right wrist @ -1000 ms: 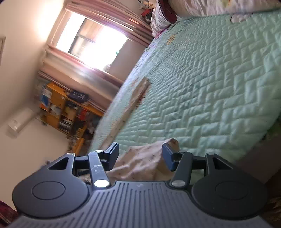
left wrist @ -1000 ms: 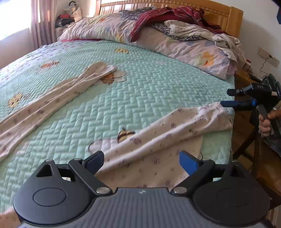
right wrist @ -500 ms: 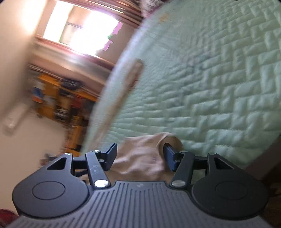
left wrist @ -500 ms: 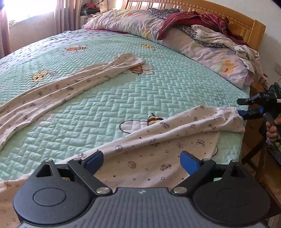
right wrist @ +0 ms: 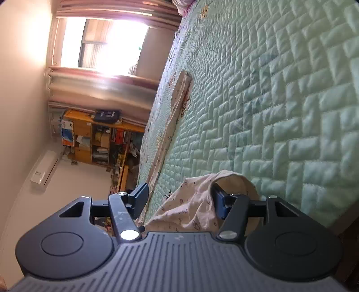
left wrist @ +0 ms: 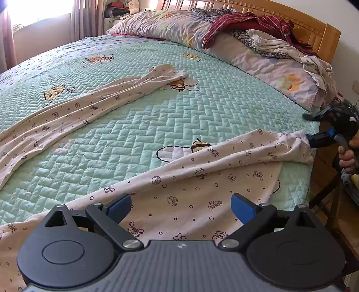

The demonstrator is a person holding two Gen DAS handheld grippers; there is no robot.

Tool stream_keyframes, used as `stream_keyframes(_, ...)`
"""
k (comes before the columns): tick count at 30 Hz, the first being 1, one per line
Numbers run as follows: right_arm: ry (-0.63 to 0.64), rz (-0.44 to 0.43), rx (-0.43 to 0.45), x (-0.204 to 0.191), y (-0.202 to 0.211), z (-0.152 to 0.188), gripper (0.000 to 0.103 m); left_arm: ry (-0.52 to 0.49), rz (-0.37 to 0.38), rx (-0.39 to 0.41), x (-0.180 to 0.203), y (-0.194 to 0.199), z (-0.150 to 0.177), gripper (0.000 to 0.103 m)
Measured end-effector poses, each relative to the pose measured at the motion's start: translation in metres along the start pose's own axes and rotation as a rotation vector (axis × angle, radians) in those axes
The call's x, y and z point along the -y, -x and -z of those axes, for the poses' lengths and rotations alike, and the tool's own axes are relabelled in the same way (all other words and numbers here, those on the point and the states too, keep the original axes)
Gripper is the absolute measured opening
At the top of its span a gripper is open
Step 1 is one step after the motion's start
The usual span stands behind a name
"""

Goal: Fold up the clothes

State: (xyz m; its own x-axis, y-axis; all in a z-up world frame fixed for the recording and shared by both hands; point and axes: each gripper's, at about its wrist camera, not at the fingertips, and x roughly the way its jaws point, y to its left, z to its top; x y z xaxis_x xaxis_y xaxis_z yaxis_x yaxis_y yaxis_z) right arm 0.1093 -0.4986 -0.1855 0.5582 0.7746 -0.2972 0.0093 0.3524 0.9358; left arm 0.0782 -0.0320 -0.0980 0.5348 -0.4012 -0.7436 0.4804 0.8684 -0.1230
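Left gripper (left wrist: 180, 205) seen spread, blue pads clear of cloth; printed cream pyjama trousers (left wrist: 202, 179) lying directly beneath and ahead, nothing pinched. Soft jersey, small cartoon print; no readable writing found. One leg run out rightward to right gripper (left wrist: 314, 128) at bed edge; second leg (left wrist: 89, 105) stretched away left. Right gripper's jaws seen apart, cuff (right wrist: 197, 202) bunched between, one finger (right wrist: 218, 200) tucked inside hem. Quilted green bedspread (left wrist: 157, 116) beyond, bee motifs. Shelving (right wrist: 94, 139) shown by right view only; wooden headboard (left wrist: 291, 20) by left view only.
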Motion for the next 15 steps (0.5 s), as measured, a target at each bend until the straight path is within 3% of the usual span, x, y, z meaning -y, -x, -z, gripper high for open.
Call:
stream_keyframes(5,0.109,0.085,-0.007,-0.018,-0.011,-0.007,0.061,0.001,-0.005,-0.006,0.0,0.001,0.001,0.096)
stream_keyframes(6,0.152,0.098,-0.01,-0.025,-0.015,-0.007,0.055,0.0,-0.005,-0.006,0.0,0.002,0.001,0.096)
stream_keyframes(9,0.261,0.088,-0.029,-0.048,-0.025,-0.007,0.02,-0.001,-0.007,-0.007,-0.001,0.003,0.002,0.097)
stream_keyframes(13,0.318,0.057,-0.022,-0.074,-0.036,-0.021,0.016,0.005,-0.014,-0.002,-0.003,0.007,0.002,0.097)
stream_keyframes(15,0.305,-0.031,0.043,-0.08,-0.035,-0.037,0.016,0.009,-0.021,-0.001,-0.005,0.009,0.003,0.097)
